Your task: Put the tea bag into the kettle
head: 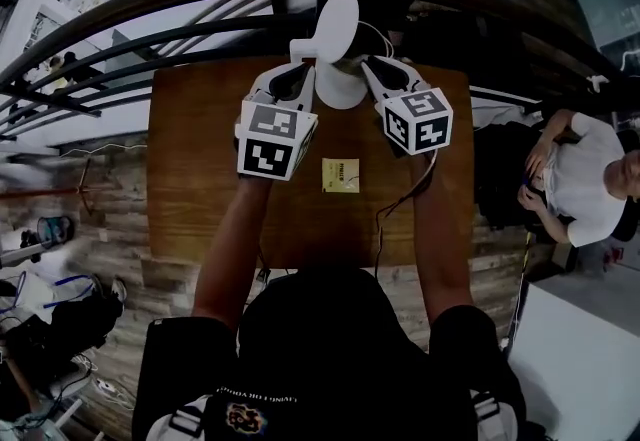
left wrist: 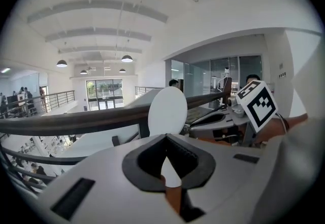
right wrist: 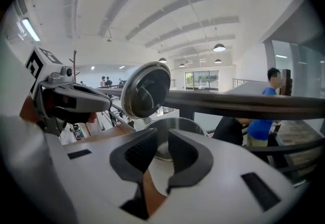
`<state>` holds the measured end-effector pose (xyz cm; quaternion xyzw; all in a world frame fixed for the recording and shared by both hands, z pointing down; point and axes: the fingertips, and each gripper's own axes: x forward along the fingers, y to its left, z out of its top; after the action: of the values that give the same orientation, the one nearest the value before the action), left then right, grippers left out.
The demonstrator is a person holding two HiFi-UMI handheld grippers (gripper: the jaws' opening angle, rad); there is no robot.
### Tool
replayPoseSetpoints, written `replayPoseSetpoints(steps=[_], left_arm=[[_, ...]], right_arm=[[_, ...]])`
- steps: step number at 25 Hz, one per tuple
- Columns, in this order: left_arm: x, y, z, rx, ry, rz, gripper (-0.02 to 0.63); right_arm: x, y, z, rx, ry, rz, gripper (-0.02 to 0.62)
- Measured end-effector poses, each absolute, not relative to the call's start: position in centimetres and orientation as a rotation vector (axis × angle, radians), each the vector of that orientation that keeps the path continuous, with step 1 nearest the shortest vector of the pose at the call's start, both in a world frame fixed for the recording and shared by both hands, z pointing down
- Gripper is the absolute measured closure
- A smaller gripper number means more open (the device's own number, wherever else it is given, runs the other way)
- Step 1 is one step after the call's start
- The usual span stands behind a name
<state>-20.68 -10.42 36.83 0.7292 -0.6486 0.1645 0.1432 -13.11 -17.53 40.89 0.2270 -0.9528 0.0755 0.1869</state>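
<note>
Tea bag (head: 340, 175) lies flat on worktop (head: 200, 189), between the 2 forearms, nearer than both grippers. Left gripper (head: 298, 77): fingers pressed together, nothing in them. Right gripper (head: 378, 69): fingers slightly spread, nothing pinched. Kettle (head: 340, 89) stands between their tips at far edge, lid (head: 337, 24) flipped up.

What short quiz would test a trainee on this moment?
1. True or false: the tea bag lies on the table, outside the kettle.
2. The kettle's lid is: A) shut, B) swung up open, C) lying on the table.
3. Which has its jaws together, the left gripper or the right gripper?
Key: 1 true; 2 B; 3 the left gripper. The right gripper's jaws stand slightly apart with nothing held between them.
</note>
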Motion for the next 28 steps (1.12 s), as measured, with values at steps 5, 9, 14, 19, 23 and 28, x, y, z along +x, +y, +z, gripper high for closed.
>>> replayPoseSetpoints(steps=[5, 9, 14, 19, 23, 28], left_arm=[[-21.2, -10.1, 36.5, 2.091, -1.896, 0.447, 0.601], [-22.0, -9.9, 36.2, 2.076, -1.928, 0.424, 0.601], [-22.9, -9.7, 35.3, 2.062, -1.984, 0.383, 0.601], [-23.2, -9.7, 34.2, 2.062, -2.019, 0.355, 0.601], [-23.7, -9.5, 33.9, 2.061, -2.035, 0.343, 0.601], [-24.1, -9.6, 34.2, 2.053, -2.053, 0.33, 0.601]], right_arm=[[-12.8, -17.6, 40.1, 0.658, -2.691, 0.184, 0.505], [-12.9, -17.1, 34.1, 0.761, -2.802, -0.072, 0.505], [-15.4, -15.8, 27.7, 0.737, -2.867, -0.351, 0.507], [-17.7, -15.9, 28.5, 0.718, -2.799, -0.368, 0.547], [-16.3, -17.2, 29.9, 0.821, -2.76, -0.307, 0.575], [-13.9, -18.8, 31.9, 0.898, -2.727, -0.183, 0.578]])
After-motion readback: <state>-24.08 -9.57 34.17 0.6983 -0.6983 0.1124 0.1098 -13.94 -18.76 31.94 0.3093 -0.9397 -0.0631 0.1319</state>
